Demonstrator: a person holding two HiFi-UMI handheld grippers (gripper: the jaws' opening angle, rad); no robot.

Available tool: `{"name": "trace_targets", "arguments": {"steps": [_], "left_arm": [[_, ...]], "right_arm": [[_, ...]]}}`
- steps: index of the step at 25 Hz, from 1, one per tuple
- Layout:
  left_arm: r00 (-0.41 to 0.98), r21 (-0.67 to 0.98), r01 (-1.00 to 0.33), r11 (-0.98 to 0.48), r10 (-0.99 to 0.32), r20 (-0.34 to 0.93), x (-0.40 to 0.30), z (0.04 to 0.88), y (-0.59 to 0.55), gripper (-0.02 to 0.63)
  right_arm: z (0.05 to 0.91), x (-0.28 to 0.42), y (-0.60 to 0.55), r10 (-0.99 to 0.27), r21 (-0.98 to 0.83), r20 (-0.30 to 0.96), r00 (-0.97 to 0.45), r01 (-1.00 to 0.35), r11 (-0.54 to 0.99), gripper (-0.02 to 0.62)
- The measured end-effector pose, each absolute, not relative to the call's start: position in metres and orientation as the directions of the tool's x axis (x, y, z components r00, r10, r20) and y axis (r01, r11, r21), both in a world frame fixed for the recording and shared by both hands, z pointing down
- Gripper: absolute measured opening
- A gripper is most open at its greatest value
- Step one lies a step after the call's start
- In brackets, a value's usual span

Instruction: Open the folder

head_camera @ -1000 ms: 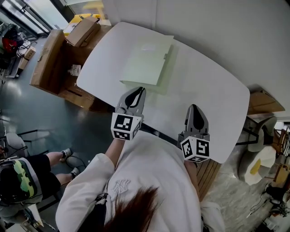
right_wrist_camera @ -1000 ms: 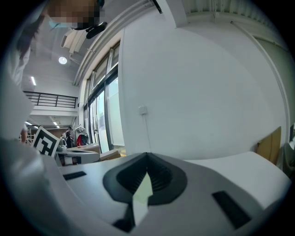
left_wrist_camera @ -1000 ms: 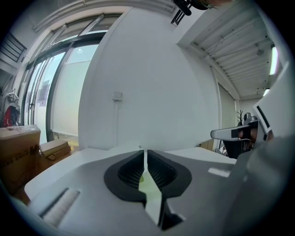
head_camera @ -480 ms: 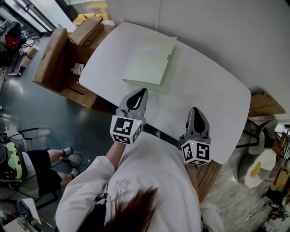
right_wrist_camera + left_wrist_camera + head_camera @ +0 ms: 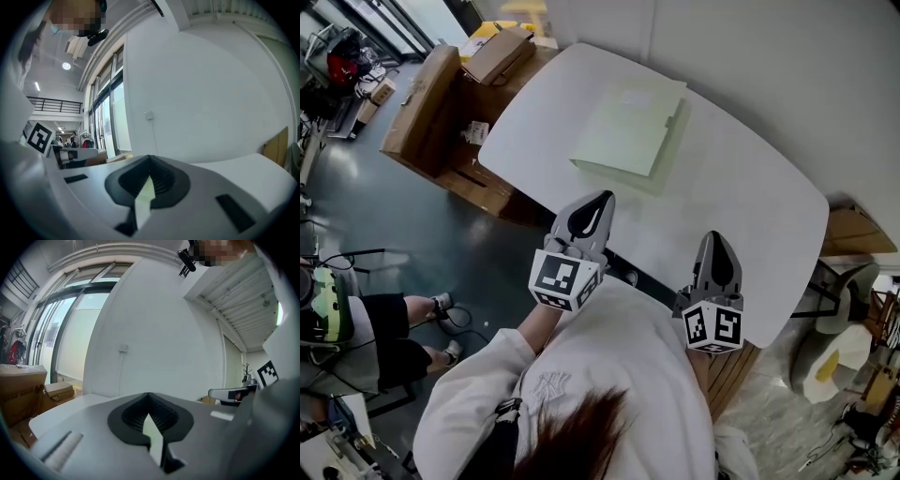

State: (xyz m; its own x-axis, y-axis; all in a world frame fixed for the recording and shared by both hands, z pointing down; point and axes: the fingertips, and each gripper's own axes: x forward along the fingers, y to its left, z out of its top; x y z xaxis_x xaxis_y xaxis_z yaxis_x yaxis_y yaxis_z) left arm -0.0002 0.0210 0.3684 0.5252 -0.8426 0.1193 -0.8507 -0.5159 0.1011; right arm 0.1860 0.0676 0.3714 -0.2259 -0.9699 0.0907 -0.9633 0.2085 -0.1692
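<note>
Nearest, at the table's near edge, stands the person in a white sweatshirt, holding both tools out over the tabletop. The marker cubes sit just outside that edge, one on each tool.

The left gripper reaches over the table's near edge, its jaws clenched tip to tip with nothing caught between them. In the left gripper view the two grey halves meet at a point, and only a thin pale sliver shows through the slit behind it. The right gripper hangs beside it, further along the same edge toward the table's right end. Its jaws are likewise pressed together and empty, as the right gripper view shows.

Further in, on the table's far left part, lies the pale green folder, flat and closed. A darker green layer peeks out along its right and near sides. Its near side faces the left gripper's tip, which stops short of it without touching; a strip of bare white tabletop shows between them. The right gripper is well apart from the folder, off toward its near right corner.

Beyond the table's left end stand wooden crates with a cardboard carton on top. Behind the table's far edge rises a plain white wall.
</note>
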Motion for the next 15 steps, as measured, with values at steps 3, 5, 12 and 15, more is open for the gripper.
{"name": "trace_targets", "arguments": {"steps": [3,5,12,15], "left_arm": [[0.523,0.112,-0.852,-0.512,-0.842,0.129,-0.004,0.371,0.028,0.008],[0.522,0.112,-0.852,-0.511,-0.843,0.13,-0.008,0.371,0.031,0.008],[0.517,0.107,-0.855,-0.507,-0.848,0.119,-0.017,0.363,0.041,0.008],[0.517,0.11,-0.855,-0.506,-0.849,0.108,-0.018,0.36,0.044,0.008]], "right_arm": [[0.369,0.183,0.073,-0.968,-0.178,0.085,-0.236,-0.959,0.218,0.006],[0.367,0.18,0.076,-0.966,-0.18,0.081,-0.245,-0.957,0.228,0.006],[0.358,0.175,0.084,-0.964,-0.166,0.07,-0.258,-0.956,0.243,0.006],[0.357,0.173,0.087,-0.961,-0.156,0.076,-0.266,-0.955,0.252,0.006]]}}
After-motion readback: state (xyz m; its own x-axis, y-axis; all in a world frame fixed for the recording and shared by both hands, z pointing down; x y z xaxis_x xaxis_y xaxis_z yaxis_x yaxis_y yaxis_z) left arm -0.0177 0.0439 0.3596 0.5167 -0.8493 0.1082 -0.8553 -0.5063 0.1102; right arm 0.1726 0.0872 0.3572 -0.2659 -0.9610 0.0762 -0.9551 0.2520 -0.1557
